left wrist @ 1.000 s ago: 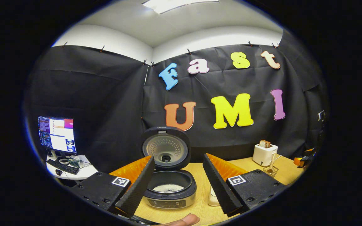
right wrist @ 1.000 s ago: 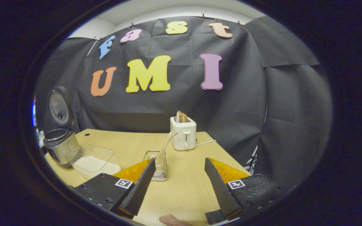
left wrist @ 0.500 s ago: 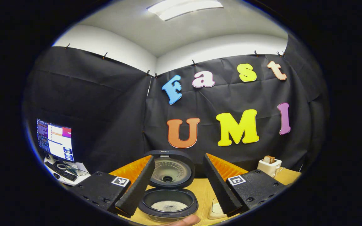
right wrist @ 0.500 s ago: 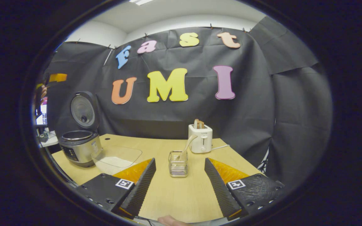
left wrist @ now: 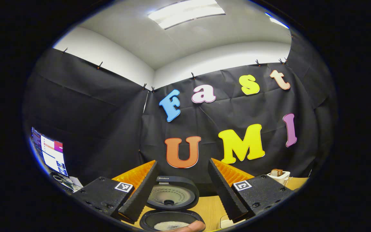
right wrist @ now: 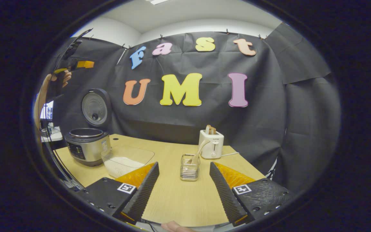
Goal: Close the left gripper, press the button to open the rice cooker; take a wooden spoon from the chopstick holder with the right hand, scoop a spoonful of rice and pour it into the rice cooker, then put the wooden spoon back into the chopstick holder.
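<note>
Standing open – rice cooker [right wrist: 87,146], lid upright, rice [left wrist: 171,225] inside.

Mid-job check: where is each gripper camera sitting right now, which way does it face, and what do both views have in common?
Left gripper view: rides the left gripper, held high and facing the black cloth wall; open dark-lidded rice cooker sits low between its spread fingers; a fingertip shows at the bottom.
Right gripper view: rides the right gripper, facing across the light wooden table at the clear chopstick holder with the wooden spoon; the other gripper is raised at upper left.
Shared: rice cooker, white toaster, cloth wall.
</note>
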A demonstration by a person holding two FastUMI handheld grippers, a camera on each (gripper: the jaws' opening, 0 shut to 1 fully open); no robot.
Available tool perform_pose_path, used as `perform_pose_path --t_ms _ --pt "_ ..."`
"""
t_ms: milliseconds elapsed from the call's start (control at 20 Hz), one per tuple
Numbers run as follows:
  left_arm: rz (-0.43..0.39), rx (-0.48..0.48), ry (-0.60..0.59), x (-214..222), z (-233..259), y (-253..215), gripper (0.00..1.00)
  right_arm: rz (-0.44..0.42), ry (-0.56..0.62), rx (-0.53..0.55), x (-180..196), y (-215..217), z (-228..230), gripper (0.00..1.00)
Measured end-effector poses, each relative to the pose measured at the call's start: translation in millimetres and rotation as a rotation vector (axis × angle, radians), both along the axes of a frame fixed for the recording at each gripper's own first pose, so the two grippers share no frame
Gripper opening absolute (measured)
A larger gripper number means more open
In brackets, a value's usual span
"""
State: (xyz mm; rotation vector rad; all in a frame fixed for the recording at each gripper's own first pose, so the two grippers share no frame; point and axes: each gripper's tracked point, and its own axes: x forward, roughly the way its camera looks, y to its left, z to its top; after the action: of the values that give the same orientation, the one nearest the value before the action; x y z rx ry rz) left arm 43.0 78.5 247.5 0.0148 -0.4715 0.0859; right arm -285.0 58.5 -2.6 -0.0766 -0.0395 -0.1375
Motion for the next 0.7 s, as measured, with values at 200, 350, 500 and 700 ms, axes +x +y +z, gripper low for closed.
perform_pose_path --t_ms 200,350,500,700 --pt "0.058 -0.004 -0.009 43.1 5.2 33.9 0.97 0.006 -0.022 0.033 2.1 -4.6 -0.3 0.94" --pt "0.100 0.019 0.045 83.5 -7.9 54.4 0.97 0.034 -0.030 0.031 2.2 -6.3 0.2 0.94" --pt "0.136 0.030 0.068 113.5 -13.3 67.5 0.97 0.030 -0.020 0.025 7.0 -8.2 -7.1 0.94" --pt "0.158 0.040 0.091 147.9 -22.9 71.6 0.98 0.037 0.025 0.044 15.6 -8.9 -24.7 0.96"
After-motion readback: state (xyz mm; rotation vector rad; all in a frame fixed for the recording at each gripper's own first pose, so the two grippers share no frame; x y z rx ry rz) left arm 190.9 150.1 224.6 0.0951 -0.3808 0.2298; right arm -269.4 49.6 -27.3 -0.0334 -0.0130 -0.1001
